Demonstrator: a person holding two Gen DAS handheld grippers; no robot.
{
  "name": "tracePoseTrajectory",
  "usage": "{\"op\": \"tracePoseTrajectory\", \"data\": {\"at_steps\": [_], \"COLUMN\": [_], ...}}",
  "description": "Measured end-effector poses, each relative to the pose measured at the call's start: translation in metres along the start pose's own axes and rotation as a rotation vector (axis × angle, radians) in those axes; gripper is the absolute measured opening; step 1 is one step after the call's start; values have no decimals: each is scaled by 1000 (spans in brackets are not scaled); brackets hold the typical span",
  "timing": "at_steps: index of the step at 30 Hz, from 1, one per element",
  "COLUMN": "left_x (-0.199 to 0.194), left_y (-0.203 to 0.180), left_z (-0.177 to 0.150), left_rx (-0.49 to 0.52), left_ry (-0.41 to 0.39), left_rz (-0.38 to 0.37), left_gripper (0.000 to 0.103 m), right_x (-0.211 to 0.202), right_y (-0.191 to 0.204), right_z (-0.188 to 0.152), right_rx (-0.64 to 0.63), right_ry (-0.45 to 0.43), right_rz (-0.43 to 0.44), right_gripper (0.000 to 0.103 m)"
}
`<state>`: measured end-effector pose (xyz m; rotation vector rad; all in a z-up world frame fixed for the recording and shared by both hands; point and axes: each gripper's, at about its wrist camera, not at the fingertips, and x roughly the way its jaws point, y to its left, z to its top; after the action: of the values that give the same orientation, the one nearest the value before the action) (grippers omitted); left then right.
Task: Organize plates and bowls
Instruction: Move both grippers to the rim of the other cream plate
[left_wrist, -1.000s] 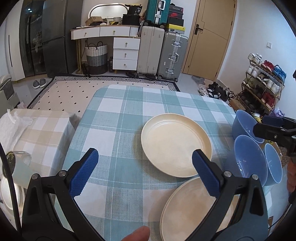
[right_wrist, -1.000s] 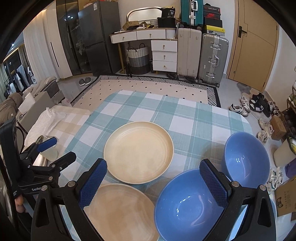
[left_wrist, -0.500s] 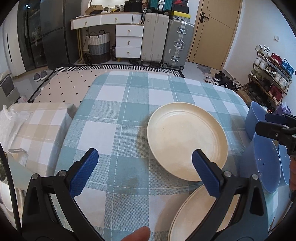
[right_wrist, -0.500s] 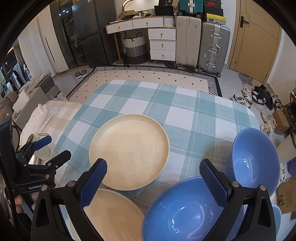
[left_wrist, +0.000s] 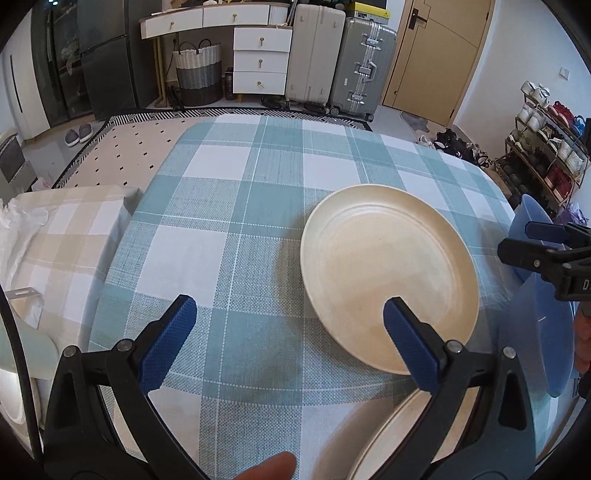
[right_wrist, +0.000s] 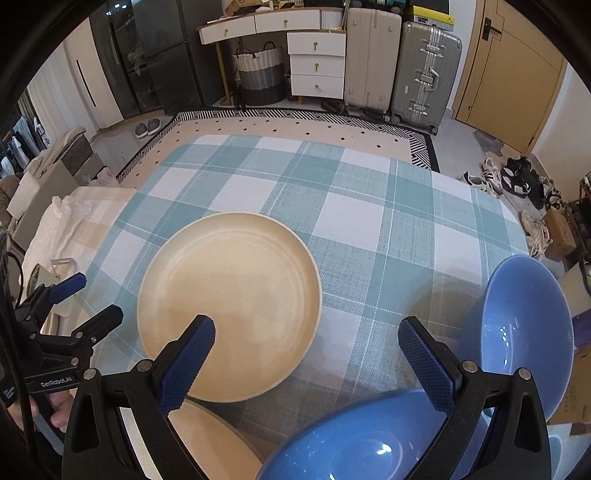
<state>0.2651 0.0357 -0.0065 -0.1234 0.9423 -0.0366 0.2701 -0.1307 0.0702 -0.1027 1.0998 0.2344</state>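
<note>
While both tools (left_wrist: 286, 319) (right_wrist: 306, 341) gape empty, bare tablecloth (left_wrist: 229, 206) stretches beyond the cream plate (right_wrist: 229, 306).

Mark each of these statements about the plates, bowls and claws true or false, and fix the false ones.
1. Both claws are open and hold nothing. True: left claw, right claw.
2. Three cream plates are visible. False: two, the far plate and the near plate.
3. The bowls are blue. True: near bowl, far bowl.
4. The far plate holds food. False: it is empty.
5. The tablecloth is plain red. False: teal and white checks.
</note>
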Motion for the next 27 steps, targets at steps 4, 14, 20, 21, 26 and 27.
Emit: {"op": "tracePoseTrajectory", "data": {"at_steps": [4,14,20,21,26,27], "left_x": [12,33,37,38,42,43], "left_y": [-2,-1,-3,-4,-5,-6], "left_z": [3,4,3,3,3,3], "left_rx": [0,-12,3,4,12,17], "left_ry": [20,63,66,67,74,77], "left_rz": [-1,-42,-41,-42,-45,-46], "left_gripper": [99,93,92,91,87,85], "right_x": [16,36,51,53,59,60], "right_y": [-1,-4,-5,-5,-2,-1], "right_z": [1,11,13,13,14,14], "right_rx": [-3,1,12,13,6,3], "right_ry": [29,74,118,124,131,134], "right_rz": [2,19,53,54,61,63], "right_gripper": [102,88,73,73,64,62]}}
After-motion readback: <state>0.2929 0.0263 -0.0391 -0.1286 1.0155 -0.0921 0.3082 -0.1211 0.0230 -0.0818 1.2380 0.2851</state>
